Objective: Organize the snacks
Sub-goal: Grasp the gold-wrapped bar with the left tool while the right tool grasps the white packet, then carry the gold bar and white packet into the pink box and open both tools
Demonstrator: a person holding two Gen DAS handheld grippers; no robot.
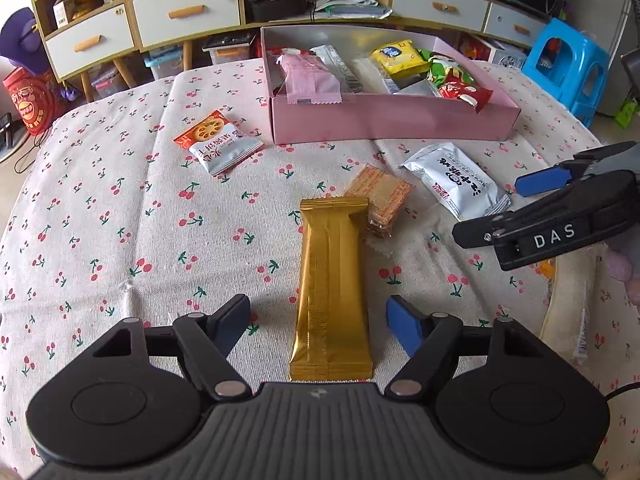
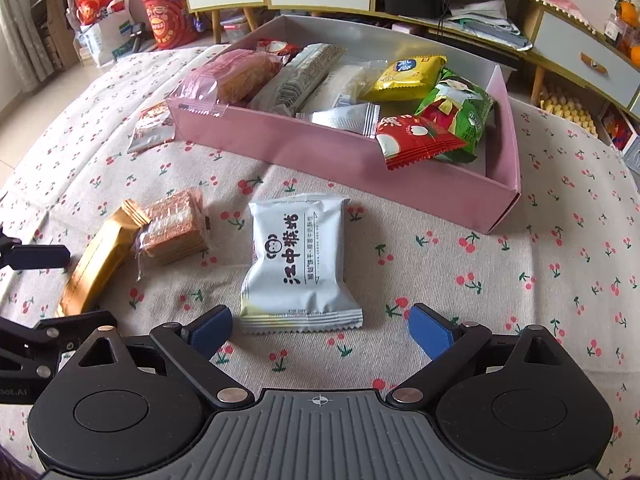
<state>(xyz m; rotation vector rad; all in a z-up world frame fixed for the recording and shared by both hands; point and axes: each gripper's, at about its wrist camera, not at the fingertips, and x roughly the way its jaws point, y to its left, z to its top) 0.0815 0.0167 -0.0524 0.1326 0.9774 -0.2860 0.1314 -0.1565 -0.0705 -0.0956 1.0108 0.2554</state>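
Tabletop (image 1: 100,240): we see it wrapped in cream cloth printed with small red cherries, creased in long folds; its edges run out of both views.
Pink box (image 1: 392,120): a shallow cardboard tray with matte pink walls and a pale inside, standing at the far side of the cloth; in the right wrist view its near right corner looks slightly split.
Snacks in the box: a pink packet (image 1: 308,78), a yellow packet (image 2: 408,74), a green packet (image 2: 460,116) and a red-and-white packet (image 2: 416,142) overlap, so we cannot read most labels or count what lies beneath.
Gold bar (image 1: 332,292): a long, glossy foil wrapper with crimped ends, lying flat between the fingers of the left hand-held gripper (image 1: 318,326); its near end is hidden behind the gripper body.
Left hand-held gripper state: fingers apart, pads clear of the foil on both sides.
White packet (image 2: 298,264): a puffy pillow pack with black characters and serrated seams, just ahead of the right hand-held gripper (image 2: 320,330).
Right hand-held gripper state: fingers spread wide, touching nothing.
Wafer stack (image 2: 174,228): ridged brown squares in clear film, touching the gold bar's far end.
Orange-and-silver packet (image 1: 218,142): flat, left of the box, half hidden by it in the right wrist view.
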